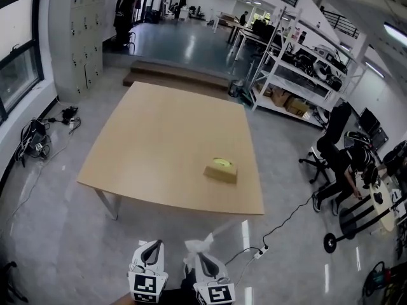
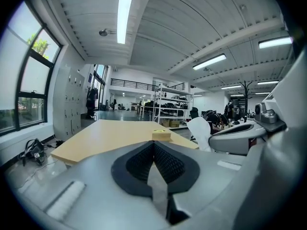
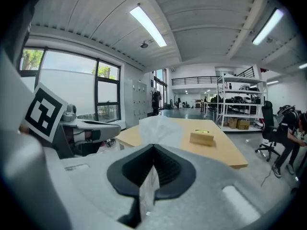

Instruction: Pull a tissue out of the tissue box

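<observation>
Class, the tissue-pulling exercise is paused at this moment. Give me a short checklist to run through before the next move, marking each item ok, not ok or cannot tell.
1. The right gripper holds the tissue: ok, its fingers are shut on it.
2. The tissue is clear of the tissue box: ok, the box is apart from both grippers.
3. The left gripper is free: ok, its fingers are together with nothing between them.
4. The tissue box lies flat on the table: ok.
5. Another tissue stands ready in the box's opening: cannot tell, too small to see.
</observation>
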